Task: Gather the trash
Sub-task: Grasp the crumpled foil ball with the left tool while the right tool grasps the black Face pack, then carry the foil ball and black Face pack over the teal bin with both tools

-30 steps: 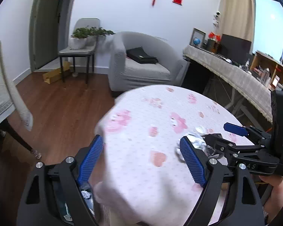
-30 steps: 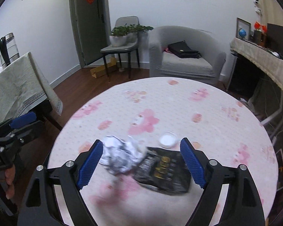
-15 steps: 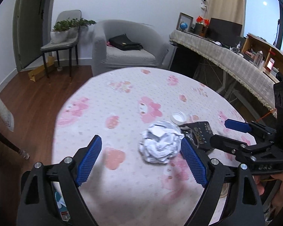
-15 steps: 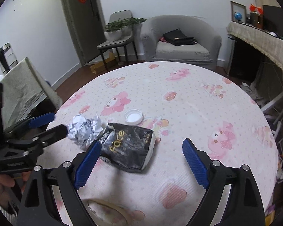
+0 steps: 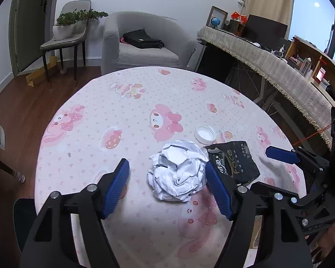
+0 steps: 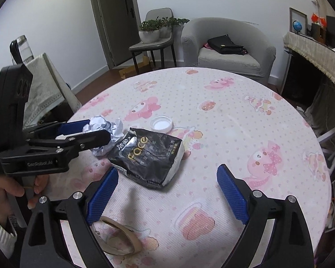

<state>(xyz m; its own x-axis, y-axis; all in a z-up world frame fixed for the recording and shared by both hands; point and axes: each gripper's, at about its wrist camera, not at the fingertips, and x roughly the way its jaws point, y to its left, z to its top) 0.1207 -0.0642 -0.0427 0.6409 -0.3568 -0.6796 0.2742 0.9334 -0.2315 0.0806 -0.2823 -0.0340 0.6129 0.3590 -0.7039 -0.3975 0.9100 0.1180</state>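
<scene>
Nearly on the paper ball

Your left tongs (image 5: 167,183) had just been narrowing around the crumpled paper ball (image 5: 177,170) on the desk (image 5: 127,116), not yet pinching. Your right tongs (image 6: 165,192) stood spread near the black wrapper (image 6: 148,154).

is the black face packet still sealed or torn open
Torn open. The black packet lies flat on the tablecloth, its top edge ragged and gaping toward the crumpled paper ball. Whether anything is left inside cannot be told.

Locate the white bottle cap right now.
The white bottle cap lies open side up on the round table, just beyond the crumpled paper ball and the black wrapper. In the right wrist view it is left of centre.
</scene>
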